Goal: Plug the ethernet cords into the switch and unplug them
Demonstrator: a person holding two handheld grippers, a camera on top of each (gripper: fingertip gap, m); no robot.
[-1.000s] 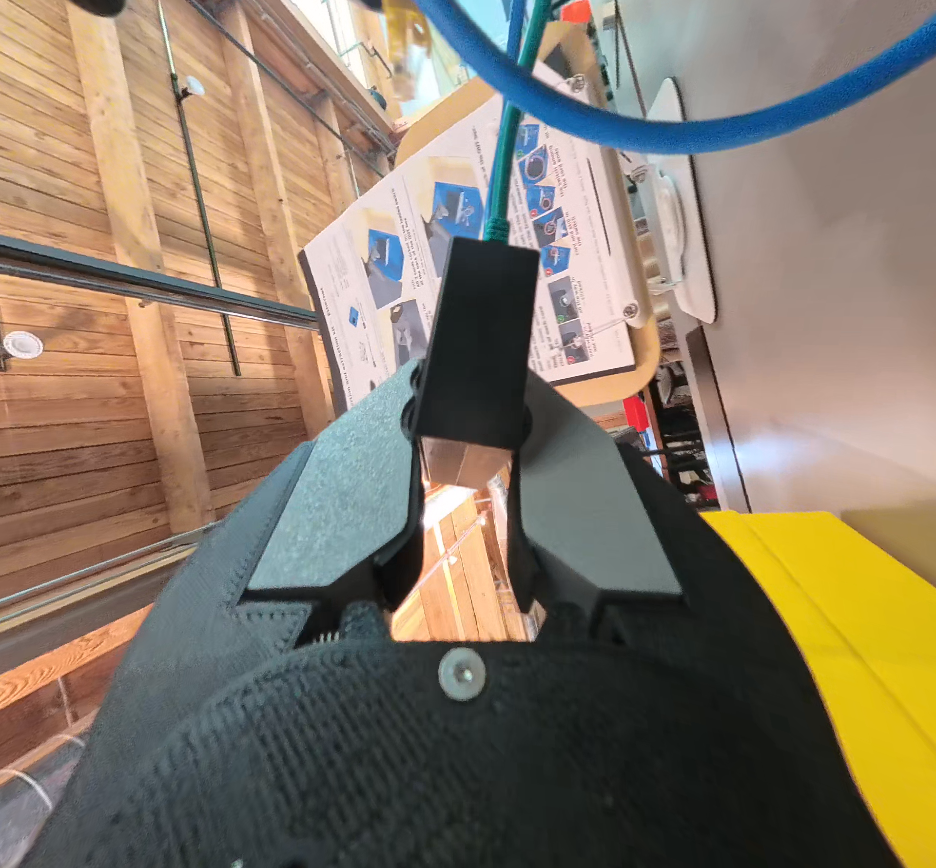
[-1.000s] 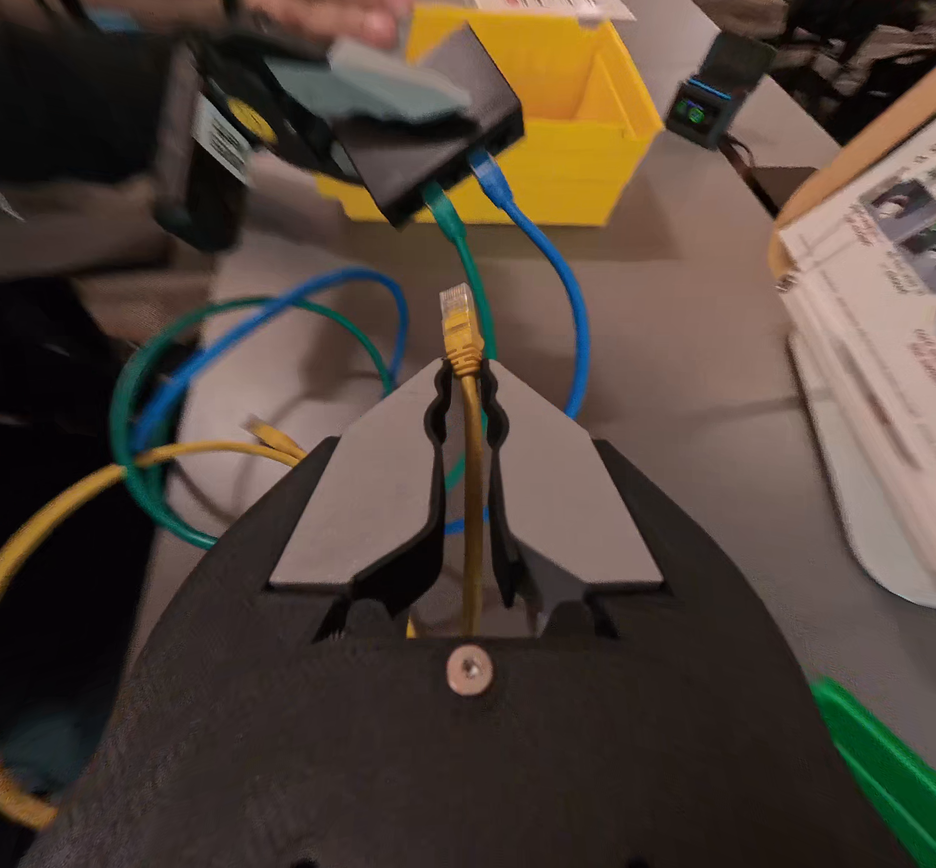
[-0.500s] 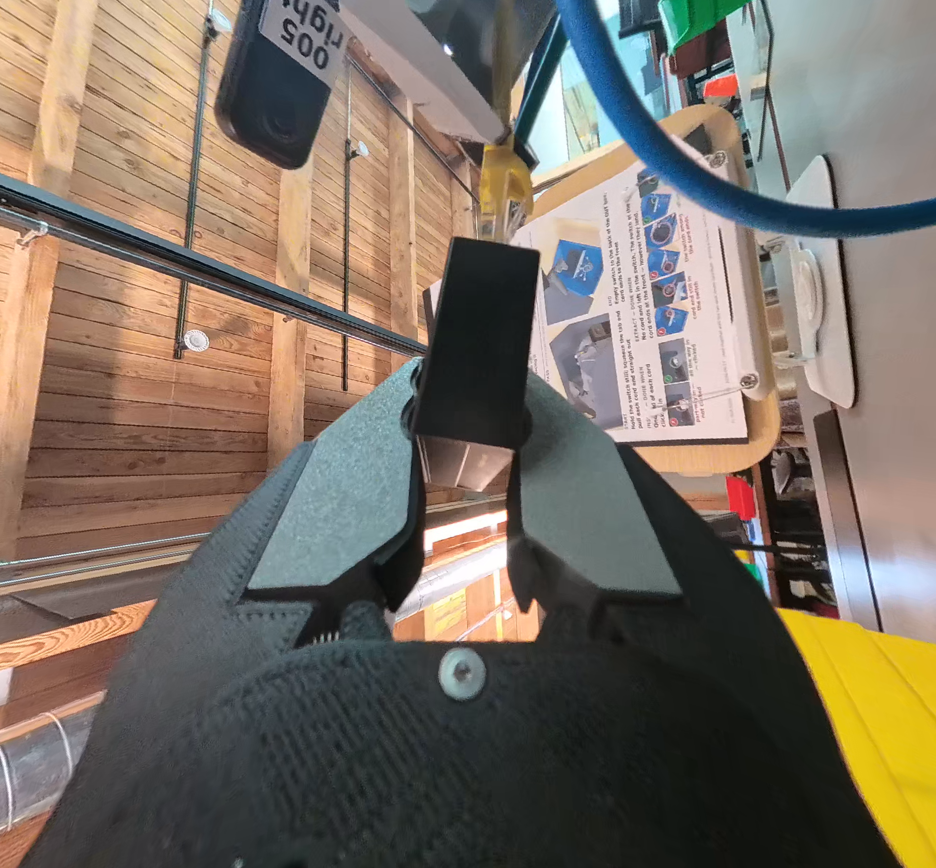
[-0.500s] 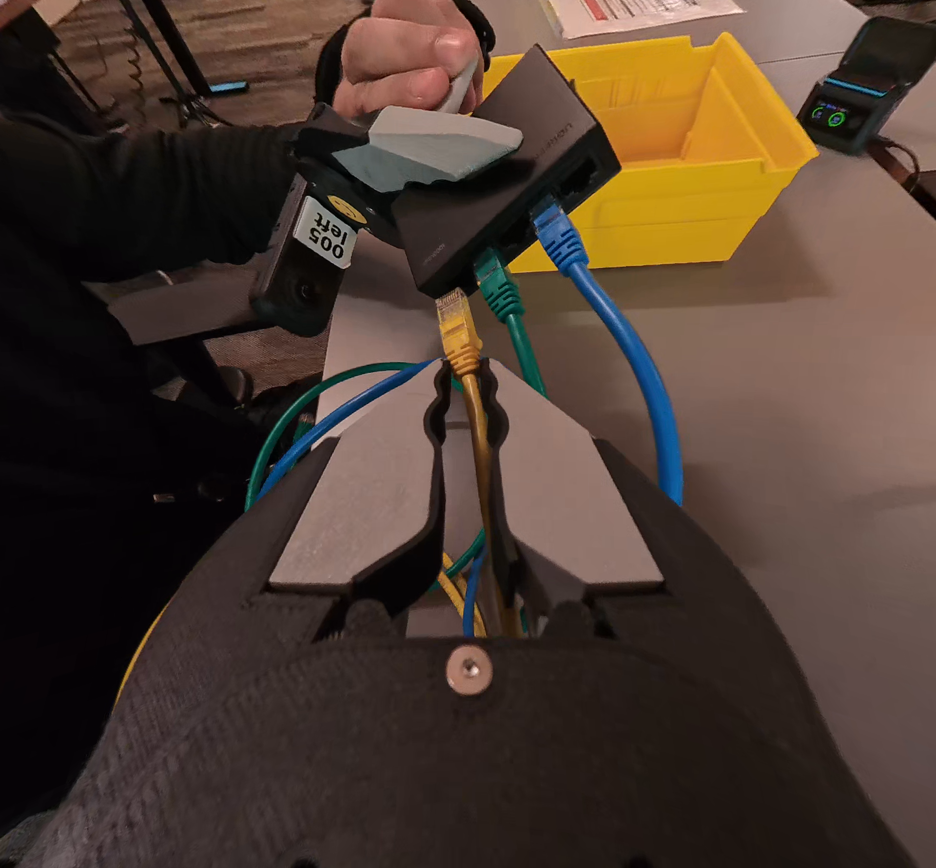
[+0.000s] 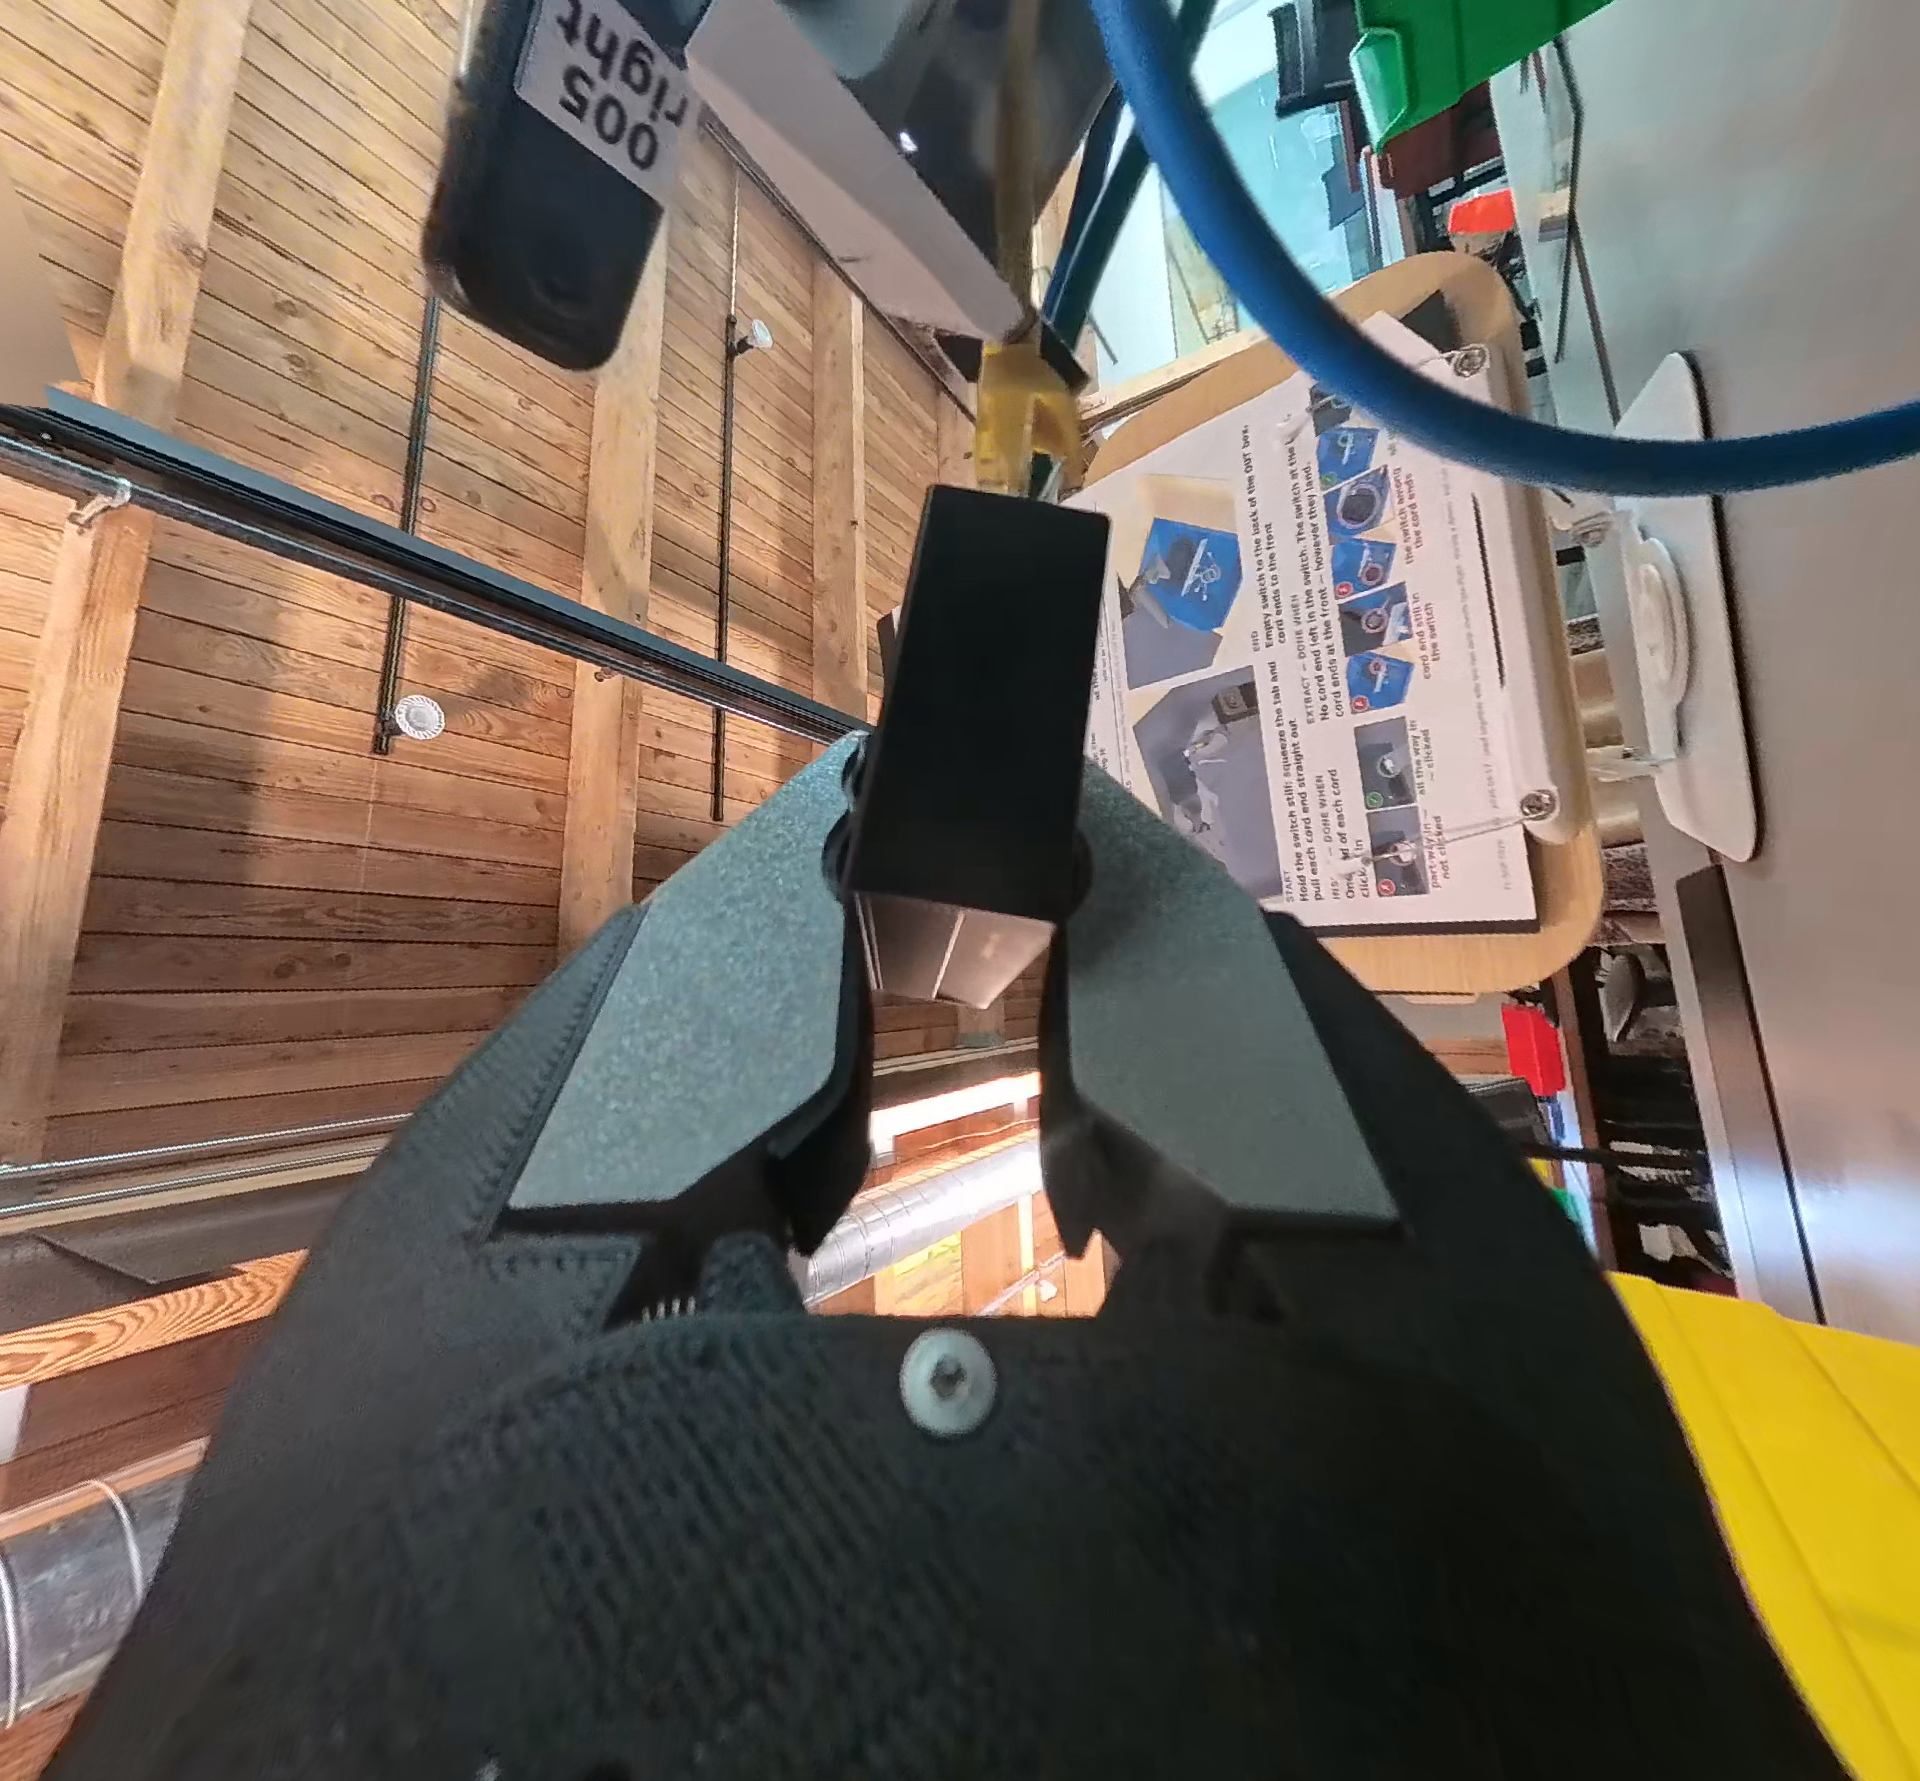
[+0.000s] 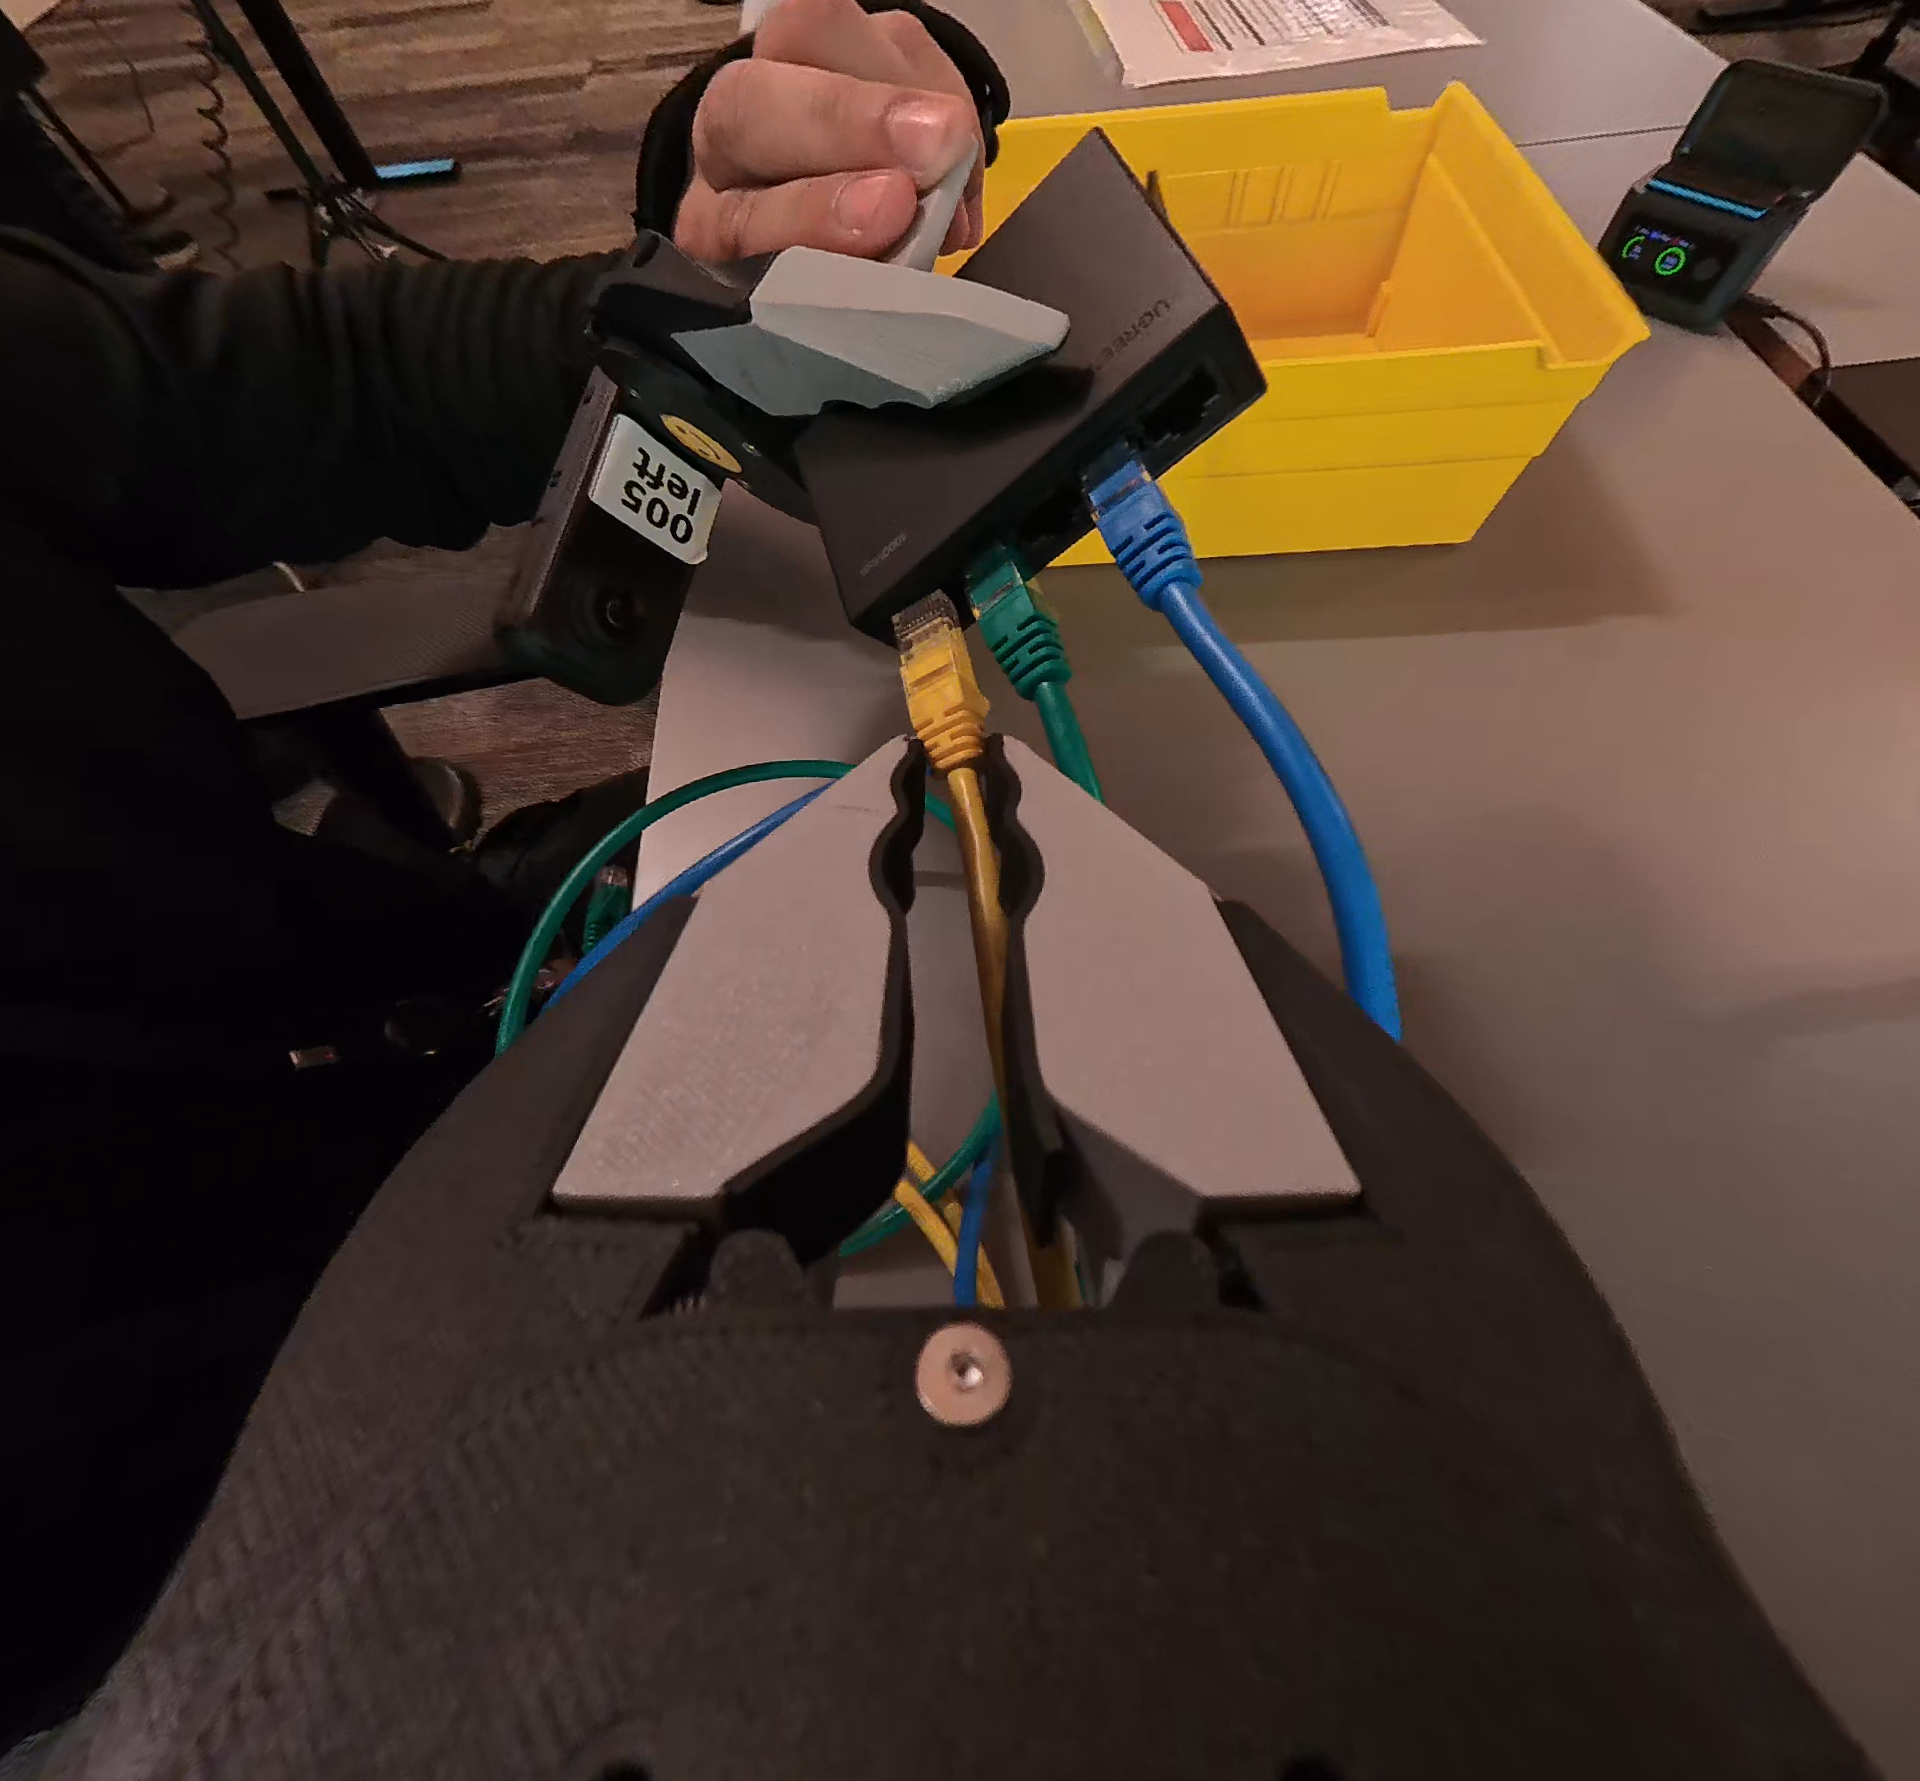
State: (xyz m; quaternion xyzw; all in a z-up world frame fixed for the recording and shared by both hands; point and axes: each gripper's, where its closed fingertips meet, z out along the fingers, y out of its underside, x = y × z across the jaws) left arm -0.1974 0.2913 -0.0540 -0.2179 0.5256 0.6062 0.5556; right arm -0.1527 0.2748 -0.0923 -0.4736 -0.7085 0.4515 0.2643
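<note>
Left gripper (image 5: 961, 775) clamped on black switch (image 6: 1039, 422), raised above grey table (image 6: 1558, 796) at 12 o'clock. Right gripper (image 6: 956, 755) pinching yellow cord (image 6: 940, 682), plug tip at switch's port; green cord (image 6: 1023, 630), blue cord (image 6: 1143, 526) plugged in at 1 o'clock. Yellow bin (image 6: 1351, 443) behind.

Grey table (image 6: 1558, 796) beneath and ahead of the tongs; dark patterned carpet floor (image 6: 468, 17) beyond its far-left edge, with black stand legs (image 6: 260, 69); horizontal wooden plank wall (image 5: 260, 796) left of the tongs, crossed by timber posts (image 5: 613, 640) and a dark rail (image 5: 416, 578); bright window (image 5: 1236, 204) far ahead.
</note>
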